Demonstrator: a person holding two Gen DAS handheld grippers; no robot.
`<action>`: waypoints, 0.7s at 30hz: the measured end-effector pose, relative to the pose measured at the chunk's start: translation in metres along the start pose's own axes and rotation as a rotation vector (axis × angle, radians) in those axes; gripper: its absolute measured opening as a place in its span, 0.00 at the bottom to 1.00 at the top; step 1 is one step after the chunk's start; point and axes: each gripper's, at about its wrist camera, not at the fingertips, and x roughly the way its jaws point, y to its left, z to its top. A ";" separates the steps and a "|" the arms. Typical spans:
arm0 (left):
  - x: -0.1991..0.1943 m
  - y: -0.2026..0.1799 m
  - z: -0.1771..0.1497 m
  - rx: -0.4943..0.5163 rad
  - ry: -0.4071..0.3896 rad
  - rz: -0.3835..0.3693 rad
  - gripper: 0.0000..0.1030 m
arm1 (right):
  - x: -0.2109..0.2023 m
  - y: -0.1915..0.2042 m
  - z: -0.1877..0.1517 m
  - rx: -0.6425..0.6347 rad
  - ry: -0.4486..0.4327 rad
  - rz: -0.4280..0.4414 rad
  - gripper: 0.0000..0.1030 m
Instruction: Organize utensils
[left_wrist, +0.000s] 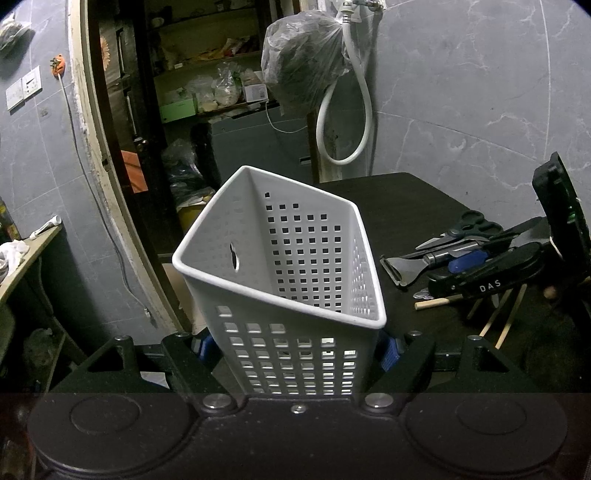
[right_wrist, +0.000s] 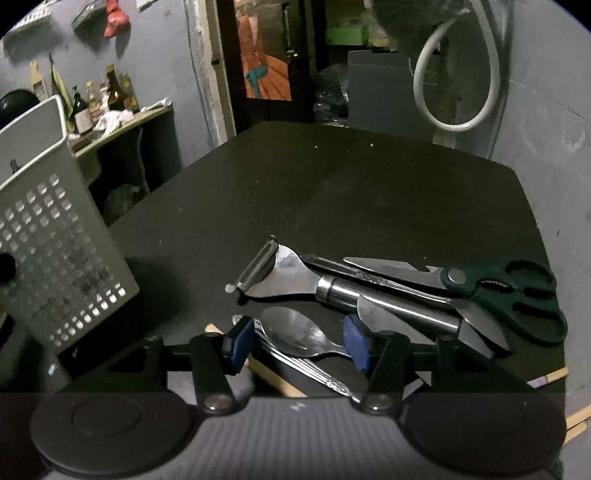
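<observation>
On the desk (right_wrist: 332, 192), the basket (left_wrist: 295, 266) stands tilted at the left, between the left claw's (left_wrist: 295, 347) pads. Well to its right lies a heap: peeler (right_wrist: 280, 273) in front of scissors (right_wrist: 498, 291), spoon (right_wrist: 295, 332) nearest, between the right claw's (right_wrist: 295, 343) fingers.

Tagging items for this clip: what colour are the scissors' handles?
Black, maybe very dark green; the scissors show best in the right wrist view, lying on the dark table.

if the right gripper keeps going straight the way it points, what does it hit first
Probably the spoon, lying between the open right gripper's fingers; the peeler lies just beyond. Depth is hard to judge.
</observation>
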 end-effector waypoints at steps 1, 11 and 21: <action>0.000 0.000 0.000 0.000 0.000 0.000 0.78 | -0.001 0.001 -0.001 -0.004 -0.001 0.002 0.57; 0.000 0.000 0.000 0.000 0.000 0.000 0.78 | -0.004 -0.008 0.003 -0.025 -0.006 0.053 0.26; 0.000 0.001 0.000 -0.001 0.000 0.002 0.78 | -0.005 -0.016 0.012 -0.015 -0.010 0.008 0.12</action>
